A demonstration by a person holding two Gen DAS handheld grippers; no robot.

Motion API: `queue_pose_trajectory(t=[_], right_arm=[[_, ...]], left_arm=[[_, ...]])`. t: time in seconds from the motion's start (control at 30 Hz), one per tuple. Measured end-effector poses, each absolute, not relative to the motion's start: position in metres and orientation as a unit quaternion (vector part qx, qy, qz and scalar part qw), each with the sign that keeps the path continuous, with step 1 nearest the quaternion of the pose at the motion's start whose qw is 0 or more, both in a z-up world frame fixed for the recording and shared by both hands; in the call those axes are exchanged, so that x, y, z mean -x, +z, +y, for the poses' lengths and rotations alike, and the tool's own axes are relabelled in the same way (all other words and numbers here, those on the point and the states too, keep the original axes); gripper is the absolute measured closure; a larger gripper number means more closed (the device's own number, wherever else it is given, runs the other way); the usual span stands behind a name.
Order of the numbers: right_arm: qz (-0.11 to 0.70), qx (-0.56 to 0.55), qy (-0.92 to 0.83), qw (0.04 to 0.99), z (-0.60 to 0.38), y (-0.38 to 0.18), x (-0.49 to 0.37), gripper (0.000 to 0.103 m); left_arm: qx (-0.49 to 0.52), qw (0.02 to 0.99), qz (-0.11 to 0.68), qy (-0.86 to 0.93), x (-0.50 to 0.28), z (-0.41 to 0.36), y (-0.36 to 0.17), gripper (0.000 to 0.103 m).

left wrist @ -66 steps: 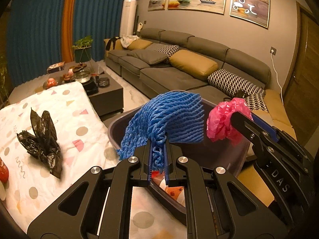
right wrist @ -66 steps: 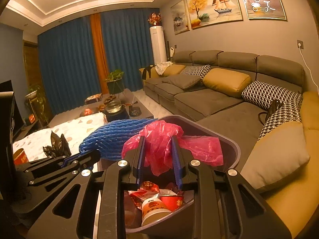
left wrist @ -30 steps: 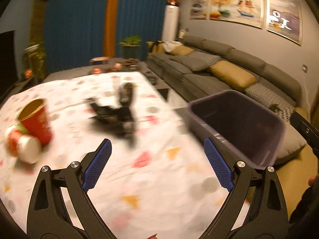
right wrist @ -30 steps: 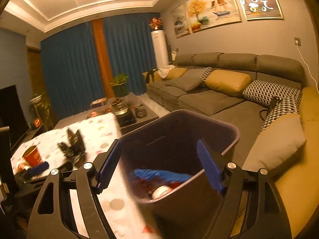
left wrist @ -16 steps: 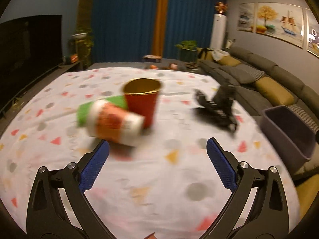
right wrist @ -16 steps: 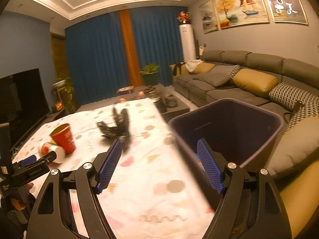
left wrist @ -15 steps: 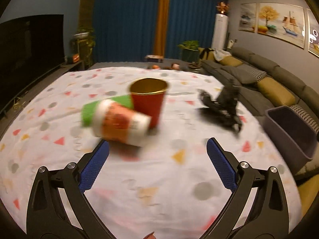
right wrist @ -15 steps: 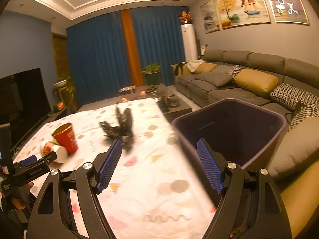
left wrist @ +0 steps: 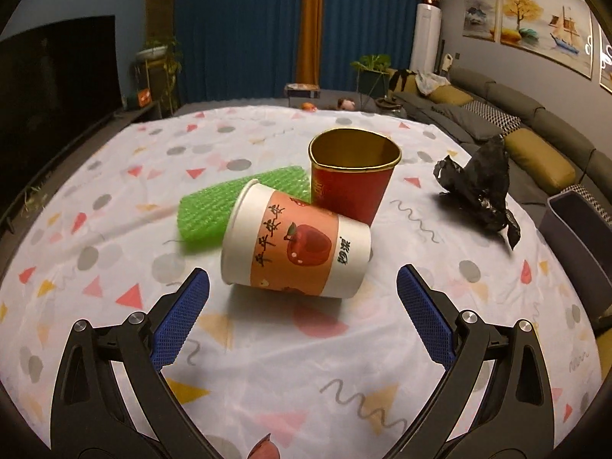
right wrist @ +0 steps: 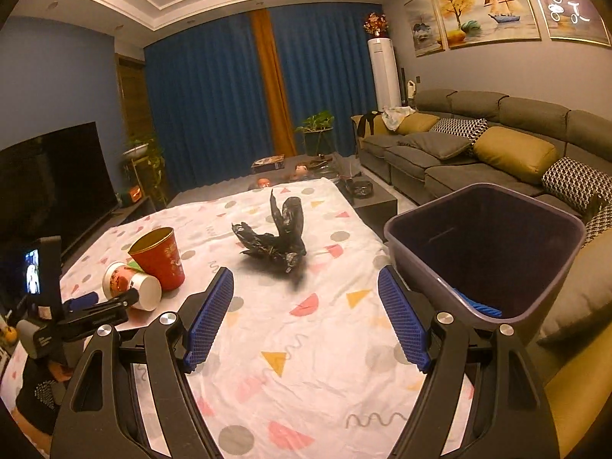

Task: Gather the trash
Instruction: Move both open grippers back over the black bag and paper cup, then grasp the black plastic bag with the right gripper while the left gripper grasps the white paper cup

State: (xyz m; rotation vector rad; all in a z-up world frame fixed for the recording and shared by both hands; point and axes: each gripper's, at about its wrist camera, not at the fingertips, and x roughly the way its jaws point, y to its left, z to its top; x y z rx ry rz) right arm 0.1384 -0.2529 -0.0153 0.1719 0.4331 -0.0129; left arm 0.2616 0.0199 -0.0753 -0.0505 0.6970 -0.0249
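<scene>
Left claw point(left wrist: 302, 292) spread wide, empty, just before white cup point(left wrist: 296, 246) lying on side on counter point(left wrist: 114, 176), touching red cup point(left wrist: 350, 179). Right claw point(right wrist: 306, 321) spread, facing black bag point(right wrist: 277, 239). Best: straddle cup's middle, squeeze gently, carry to bin point(right wrist: 485, 252).

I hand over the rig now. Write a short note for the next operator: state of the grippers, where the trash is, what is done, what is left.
Left gripper: open, empty, facing the white cup lying on its side.
Right gripper: open, empty, facing the black bag.
Done: blue foam net lies in the bin at the table's right edge.
Left on the tablecloth: white cup, upright red cup, green foam net, black bag.
</scene>
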Motion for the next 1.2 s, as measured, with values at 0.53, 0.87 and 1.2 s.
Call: queue_pose_trajectory(t=[0.53,0.87,1.2], right_arm=[[0.236,-0.06,0.002,0.97,-0.225,-0.025,-0.2,0.027],[0.253,-0.046,-0.007,0.966,-0.213,-0.04,-0.243,0.027],[0.278,-0.056,-0.026,0.958,-0.22,-0.055,-0.291,0.035]], left_arm=[[0.062,0.926,0.371,-0.023,-0.288,0.031,-0.086,0.006],[0.088,0.919,0.381,-0.042,-0.296,0.038,-0.091,0.013],[0.093,0.927,0.359,-0.056,-0.289,0.038,-0.085,0.014]])
